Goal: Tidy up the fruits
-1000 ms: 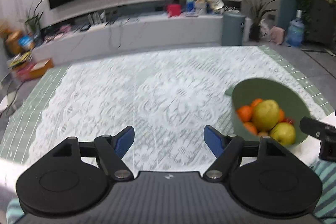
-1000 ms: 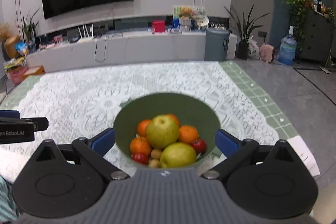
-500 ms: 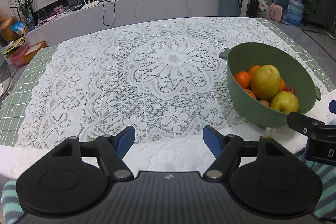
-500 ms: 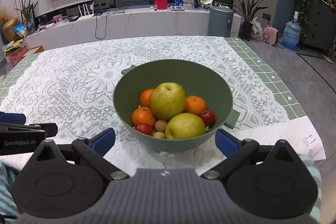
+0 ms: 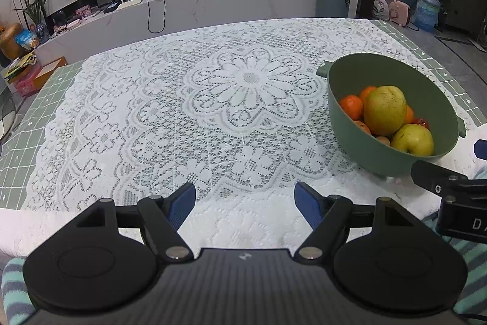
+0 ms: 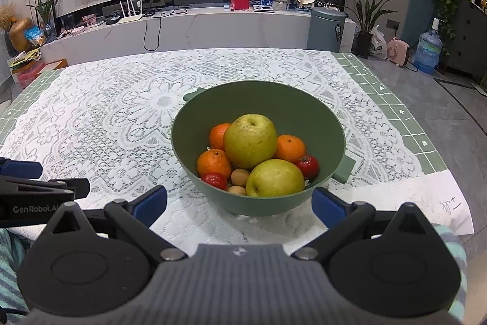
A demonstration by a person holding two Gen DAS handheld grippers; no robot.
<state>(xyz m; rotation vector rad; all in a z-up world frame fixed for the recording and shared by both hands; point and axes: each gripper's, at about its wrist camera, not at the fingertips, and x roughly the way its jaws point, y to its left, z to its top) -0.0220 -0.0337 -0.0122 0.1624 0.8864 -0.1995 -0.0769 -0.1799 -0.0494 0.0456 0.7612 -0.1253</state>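
Both the left gripper [image 5: 245, 200] and the right gripper [image 6: 239, 201] gape empty. The green bowl [image 6: 331, 124] of fruit sits near-right on the worktop [image 5: 152, 111]; the top pear [image 6: 250, 141] suits a centred, gentle pinch.

1. The left hand-held gripper [image 5: 245, 200] has tipped down toward the surface [image 5: 152, 124].
2. The right hand-held gripper [image 6: 239, 201] has, seemingly, risen above the green bowl [image 6: 258, 108].

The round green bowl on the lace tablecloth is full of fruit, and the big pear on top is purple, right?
Not purple. The big pear on top is yellow-green, as the right wrist view shows. The round green bowl does sit on the white lace tablecloth, full of fruit.
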